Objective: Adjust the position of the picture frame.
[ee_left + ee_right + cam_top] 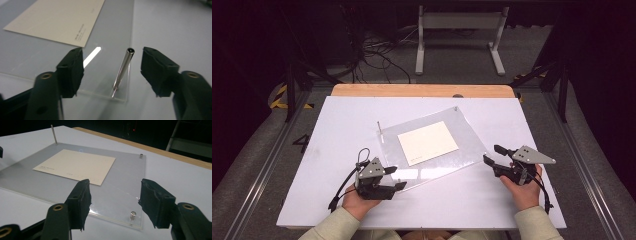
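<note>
The tall metal pin point(124, 71) is being framed by the left gripper point(111, 72), jaws wide, empty; the right gripper point(113, 203) likewise. Knocked, it is perhaps being tipped off the clear plate point(110, 30).

The person wears pale beige long sleeves point(332, 226) with ribbed cuffs. Each hand carries a black tool: the left gripper point(394, 178) and the right gripper point(493, 154) each bear a grey three-cornered plate on top, dotted with small dark screws. A black cable point(343, 184) loops from the left one. The jaws are matte black blocks with rough, worn pads point(72, 67), and brass-ringed holes point(58, 207) sit in the arms behind them.
</note>
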A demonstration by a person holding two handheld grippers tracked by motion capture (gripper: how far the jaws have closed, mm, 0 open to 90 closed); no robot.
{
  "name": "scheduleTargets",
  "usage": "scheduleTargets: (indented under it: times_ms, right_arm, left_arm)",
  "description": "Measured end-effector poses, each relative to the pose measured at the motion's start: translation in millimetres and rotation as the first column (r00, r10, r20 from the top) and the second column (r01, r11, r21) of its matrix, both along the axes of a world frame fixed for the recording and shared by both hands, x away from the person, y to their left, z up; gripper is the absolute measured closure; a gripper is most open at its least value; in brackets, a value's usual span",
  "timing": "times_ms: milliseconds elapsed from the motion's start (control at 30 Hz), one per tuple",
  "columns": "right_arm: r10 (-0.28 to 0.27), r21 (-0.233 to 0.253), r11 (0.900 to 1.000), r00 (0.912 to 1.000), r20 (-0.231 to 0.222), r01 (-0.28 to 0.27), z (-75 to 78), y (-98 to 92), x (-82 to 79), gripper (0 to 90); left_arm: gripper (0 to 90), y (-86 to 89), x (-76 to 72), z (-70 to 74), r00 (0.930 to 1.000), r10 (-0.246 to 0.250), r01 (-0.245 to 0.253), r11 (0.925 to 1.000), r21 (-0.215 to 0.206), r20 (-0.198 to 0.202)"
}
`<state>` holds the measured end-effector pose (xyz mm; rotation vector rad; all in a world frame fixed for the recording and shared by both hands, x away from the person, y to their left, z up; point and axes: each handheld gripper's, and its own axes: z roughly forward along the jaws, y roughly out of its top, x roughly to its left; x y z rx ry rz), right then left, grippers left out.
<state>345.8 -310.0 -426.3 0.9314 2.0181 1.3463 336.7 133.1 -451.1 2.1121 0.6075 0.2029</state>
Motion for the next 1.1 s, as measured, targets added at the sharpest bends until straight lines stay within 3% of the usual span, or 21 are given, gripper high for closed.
scheduleTargets:
  times_ms: [133, 267, 300, 333, 500, 533, 600, 633, 733, 867, 900, 933, 967, 1033, 1100]
  right_arm:
    - [-0.003, -0.005, 1.0, 1.0, -0.007, 0.003, -0.4, -0.3, 0.2, 42.7]
    - [0.024, -0.008, 1.0, 0.9994, -0.024, -0.024, -1.0, -0.3, 1.5, 52.4]
    - [0.036, -0.013, 0.999, 0.999, -0.027, -0.037, -1.1, -0.1, 2.0, 55.9]
    - [0.044, -0.019, 0.999, 0.9986, -0.029, -0.044, -0.9, 0.2, 2.2, 57.3]
    - [0.062, -0.035, 0.997, 0.9979, -0.019, -0.063, 0.0, 0.8, 3.2, 62.0]
    - [0.057, -0.041, 0.998, 0.9982, -0.017, -0.058, -0.1, 0.7, 3.8, 63.5]
    - [0.057, -0.046, 0.997, 0.9982, -0.017, -0.057, -0.2, 0.6, 4.5, 64.7]
    - [0.05, -0.054, 0.997, 0.9984, -0.028, -0.051, -0.6, 1.3, 5.9, 65.6]
    - [0.064, -0.053, 0.996, 0.9969, -0.045, -0.067, -1.6, 4.7, 8.5, 66.0]
    - [0.123, -0.06, 0.99, 0.987, -0.103, -0.129, -4.7, 16.4, 14.4, 68.8]
    - [0.129, -0.068, 0.988, 0.9842, -0.122, -0.138, -5.7, 20.4, 16.0, 68.5]
    - [0.129, -0.083, 0.987, 0.982, -0.138, -0.141, -6.7, 25.6, 17.9, 67.7]
    - [0.134, -0.089, 0.985, 0.9797, -0.149, -0.148, -7.8, 29.9, 19.7, 66.1]
    - [0.131, -0.103, 0.983, 0.9772, -0.167, -0.15, -9.4, 36.4, 22.8, 62.7]
    - [0.132, -0.122, 0.98, 0.9706, -0.201, -0.159, -12.5, 46.1, 28.7, 62.6]
  left_arm:
    - [70.4, -2.5, -0.5, -1.3, 0.9998, -0.017, 0.017, 0.9996, 0.024, -0.014]
    - [83.5, -2.7, -1.3, 0.3, 0.9987, -0.049, 0.049, 0.9983, 0.03, -0.01]
    - [84.2, -4.6, -3.7, 3.2, 0.9983, -0.053, 0.052, 0.9965, 0.066, 0.021]
    - [84.4, -4.0, -3.7, 5.3, 0.9982, -0.054, 0.053, 0.9961, 0.07, 0.025]
    - [84.6, 11.2, 3.9, 9.2, 0.9998, 0.0, -0.001, 0.9977, 0.067, 0.021]
    - [84.6, 22.2, 9.2, 9.5, 0.9987, 0.048, -0.049, 0.9969, 0.061, 0.018]
    - [84.5, 26.4, 11.2, 9.5, 0.9978, 0.064, -0.064, 0.9963, 0.057, 0.018]
    - [84.5, 37.9, 17.2, 9.2, 0.9932, 0.116, -0.116, 0.9924, 0.039, 0.014]
    - [84.3, 48.8, 24.8, 8.9, 0.9824, 0.187, -0.187, 0.9823, 0.01, 0.003]
    - [83.9, 59.5, 33.2, 8.6, 0.9527, 0.303, -0.304, 0.9521, -0.035, -0.018]
    - [83.7, 60.7, 35.3, 6.9, 0.9408, 0.339, -0.339, 0.9403, -0.03, -0.015]
    - [83.5, 60.7, 35.3, 6.9, 0.9408, 0.339, -0.339, 0.9403, -0.03, -0.015]
    - [83.4, 61.1, 37.8, 3.9, 0.9298, 0.368, -0.368, 0.9298, -0.011, -0.013]
    - [83.3, 62.0, 40.4, 1.3, 0.9217, 0.388, -0.388, 0.9217, -0.007, -0.017]
    - [82.4, 63.4, 40.8, 1.0, 0.9232, 0.383, -0.384, 0.9233, -0.016, -0.028]
